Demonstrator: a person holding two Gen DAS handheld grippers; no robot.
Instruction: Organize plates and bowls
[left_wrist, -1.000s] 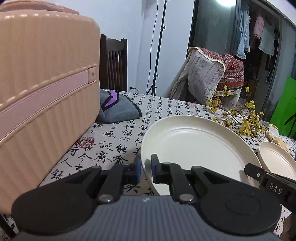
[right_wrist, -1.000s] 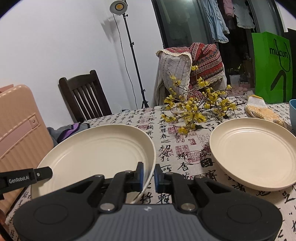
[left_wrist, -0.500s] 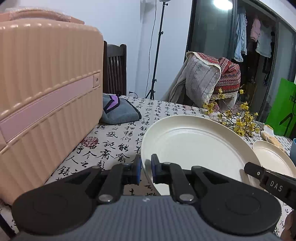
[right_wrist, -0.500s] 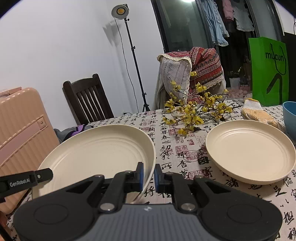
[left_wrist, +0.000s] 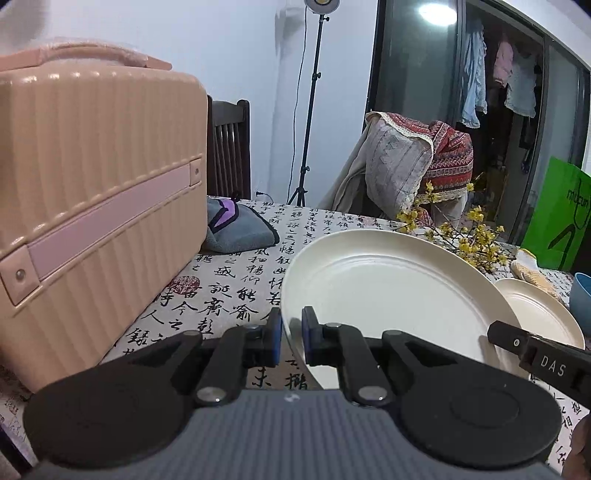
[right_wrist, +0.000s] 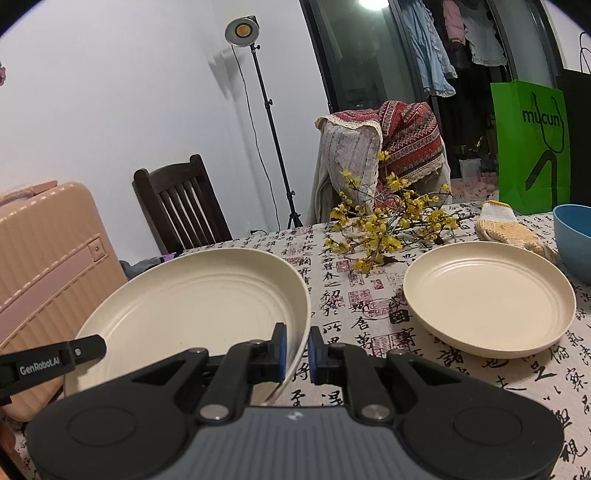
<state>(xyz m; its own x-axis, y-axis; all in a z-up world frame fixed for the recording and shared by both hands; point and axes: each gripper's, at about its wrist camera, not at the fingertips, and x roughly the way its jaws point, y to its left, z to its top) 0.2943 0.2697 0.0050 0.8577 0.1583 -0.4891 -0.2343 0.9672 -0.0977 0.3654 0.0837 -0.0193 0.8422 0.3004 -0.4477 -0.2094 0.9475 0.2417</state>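
A: What do the jaws hold?

B: Both pairs are clamped on one large cream plate (left_wrist: 384, 295). The left gripper (left_wrist: 291, 334) pinches its left rim; the right gripper (right_wrist: 295, 349) pinches its right rim. The plate is lifted off the surface (right_wrist: 332, 288) and tilted, its far edge higher.

A: What lies around it?

B: Just to the right, a second cream plate (right_wrist: 487, 299) rests flat on the surface. Beyond that plate stands a blue bowl (right_wrist: 574, 236), with a knitted glove (right_wrist: 509, 229) beside it. A spray of yellow flowers (right_wrist: 384, 229) lies behind and between the two plates. A pink suitcase (left_wrist: 88, 206) stands close on the left, a grey pouch (left_wrist: 236, 229) next to it.

A: Anything in the way?

B: Only bare patterned cloth shows between the two plates. The suitcase crowds the left side.

A: And the pose?

B: Both grippers point forward and somewhat downward, side by side, each one's tip showing in the other's view.
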